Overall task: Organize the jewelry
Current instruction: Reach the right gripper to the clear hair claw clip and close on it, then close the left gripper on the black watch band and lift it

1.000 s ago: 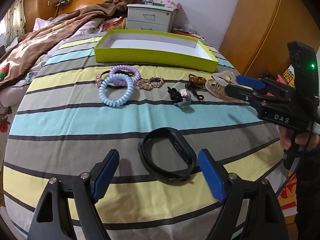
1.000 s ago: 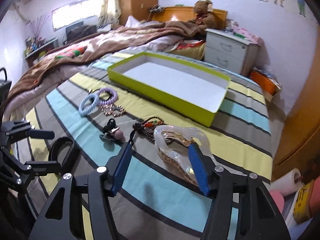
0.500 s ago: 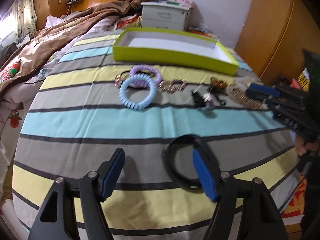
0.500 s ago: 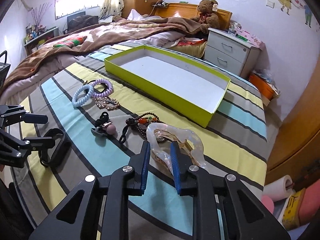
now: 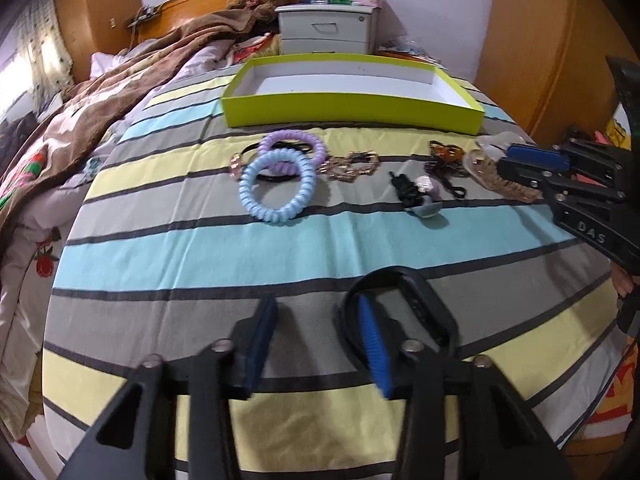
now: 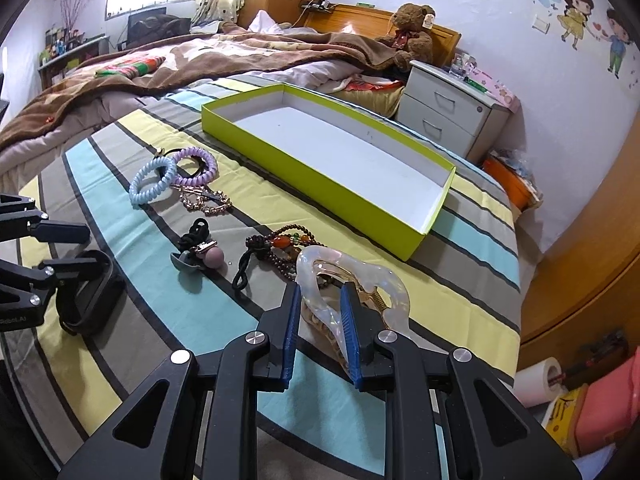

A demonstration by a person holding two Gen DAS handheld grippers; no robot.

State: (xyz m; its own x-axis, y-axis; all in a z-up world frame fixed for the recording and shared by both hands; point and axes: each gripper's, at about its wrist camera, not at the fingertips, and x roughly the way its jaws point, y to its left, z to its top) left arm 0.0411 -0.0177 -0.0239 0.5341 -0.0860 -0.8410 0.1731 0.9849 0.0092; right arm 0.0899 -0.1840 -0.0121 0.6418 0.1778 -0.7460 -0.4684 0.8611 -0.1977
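On the striped bedspread lies a black wristband (image 5: 424, 304) (image 6: 116, 284). My left gripper (image 5: 316, 304) (image 6: 86, 248) is over it with its jaws closing. One finger stands inside the loop and the other outside, so the band's left strand is between them, and the pads are not pressing on it. My right gripper (image 6: 320, 292) (image 5: 502, 160) is shut on a pearly hair claw (image 6: 384, 280) (image 5: 492, 184) resting on the bed. An empty yellow-green box (image 5: 352, 110) (image 6: 320, 184) sits farther back.
Between the box and the grippers lie a blue coil tie (image 5: 276, 218), a purple coil tie (image 5: 316, 148), a gold chain (image 5: 352, 166), a beaded bracelet (image 6: 280, 240) and a black tie with a pink ball (image 6: 214, 258). A brown blanket (image 6: 240, 56) covers the bed's left side. A nightstand (image 6: 452, 116) stands behind.
My left jaws have narrowed from wide open, and one finger now sits inside the black band's loop. My right jaws closed onto the hair claw and stay there.
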